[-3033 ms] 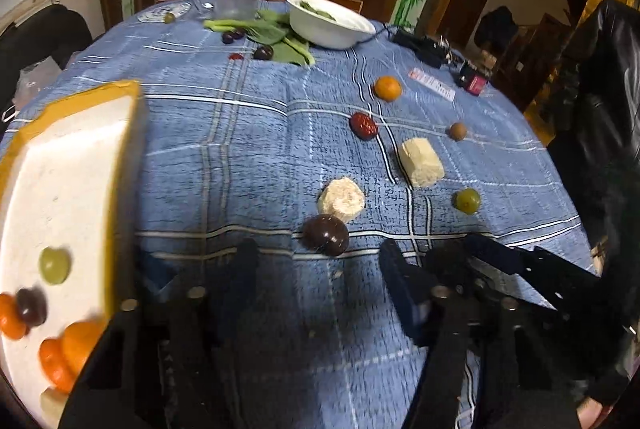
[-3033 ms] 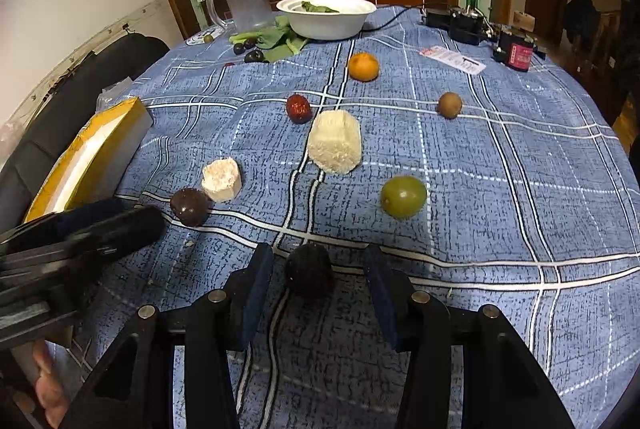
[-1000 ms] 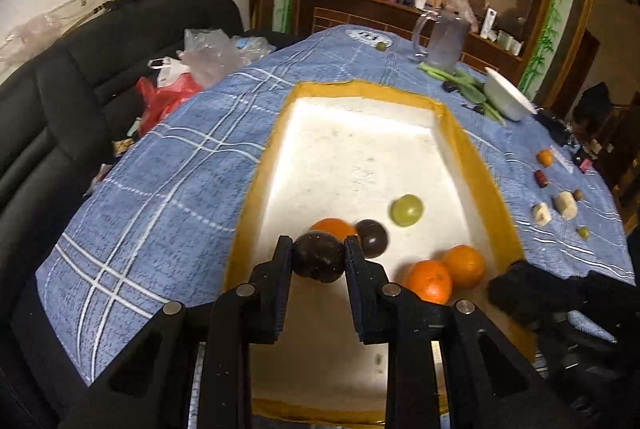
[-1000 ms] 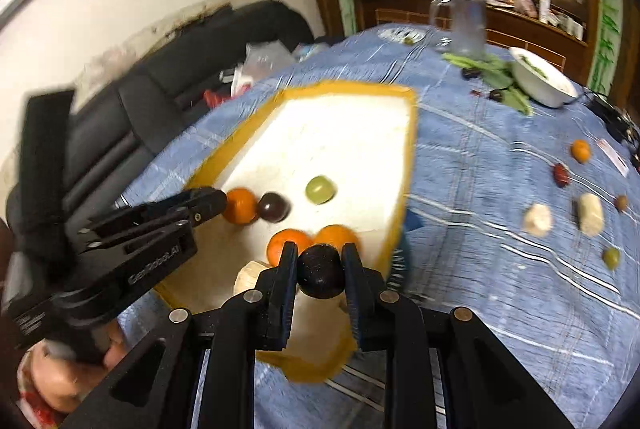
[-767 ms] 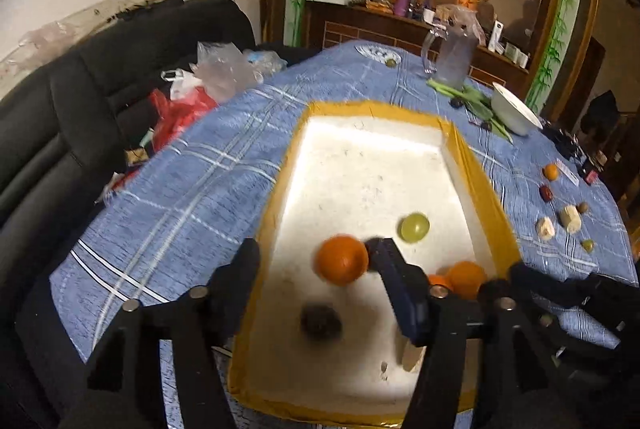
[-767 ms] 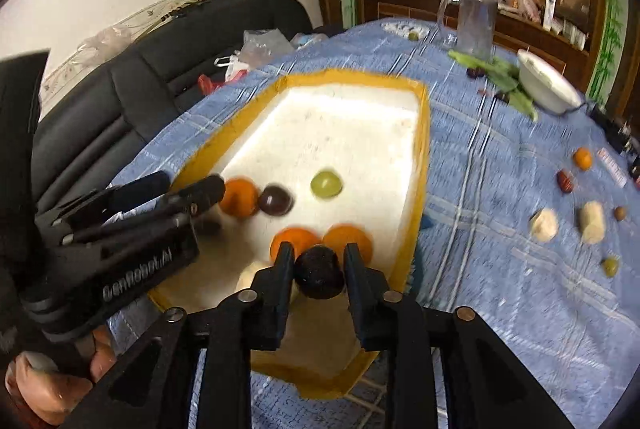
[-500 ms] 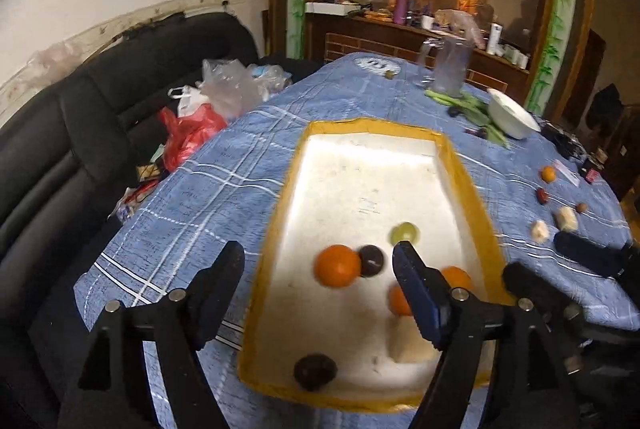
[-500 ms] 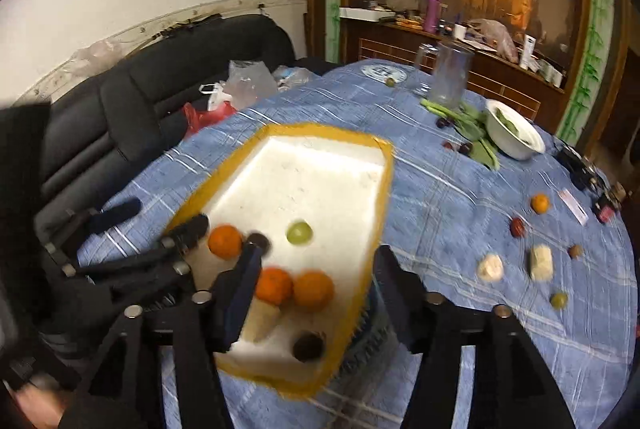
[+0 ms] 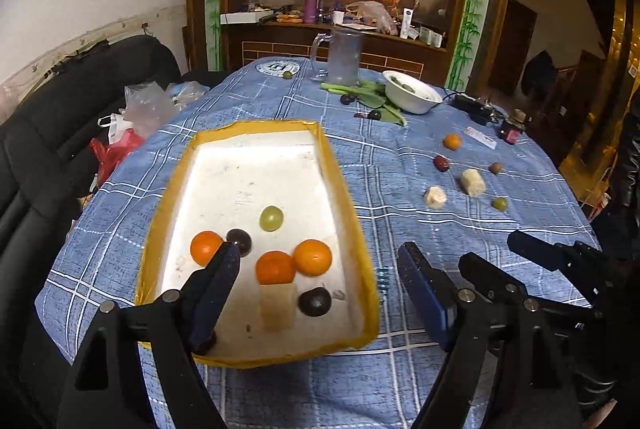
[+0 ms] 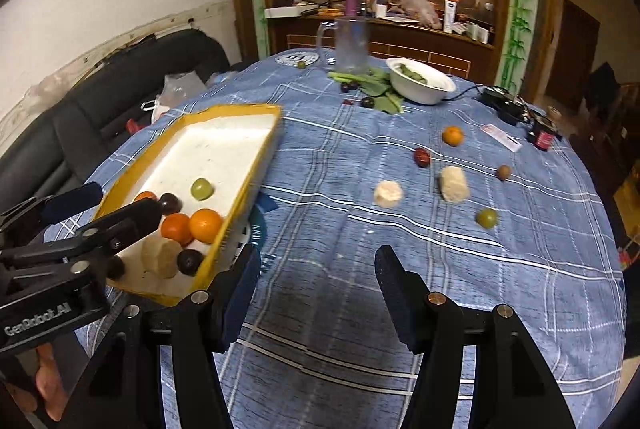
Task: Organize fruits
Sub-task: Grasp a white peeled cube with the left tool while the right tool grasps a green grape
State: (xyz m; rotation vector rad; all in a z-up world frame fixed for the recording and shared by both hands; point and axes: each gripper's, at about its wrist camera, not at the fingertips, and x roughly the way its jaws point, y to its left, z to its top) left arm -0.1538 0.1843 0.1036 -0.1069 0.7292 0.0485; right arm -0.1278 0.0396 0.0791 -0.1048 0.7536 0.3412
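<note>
The yellow-rimmed tray [image 9: 347, 189] sits on the blue checked desk [image 9: 384, 165] and holds three oranges [image 9: 313, 257], a green grape [image 9: 271, 218], dark plums [image 9: 315, 302] and a pale chunk [image 9: 277, 307]. To its right, loose on the cloth, lie another orange [image 10: 452, 136], a red fruit [image 10: 421, 157], two pale chunks [image 10: 388, 193] and a green fruit [image 10: 486, 218]. The left claw [image 9: 318, 293] has just been opening; its jaws stand wide and empty above the tray's near end. The right claw [image 10: 316, 283] also stands apart, empty, over bare cloth beside the tray
</note>
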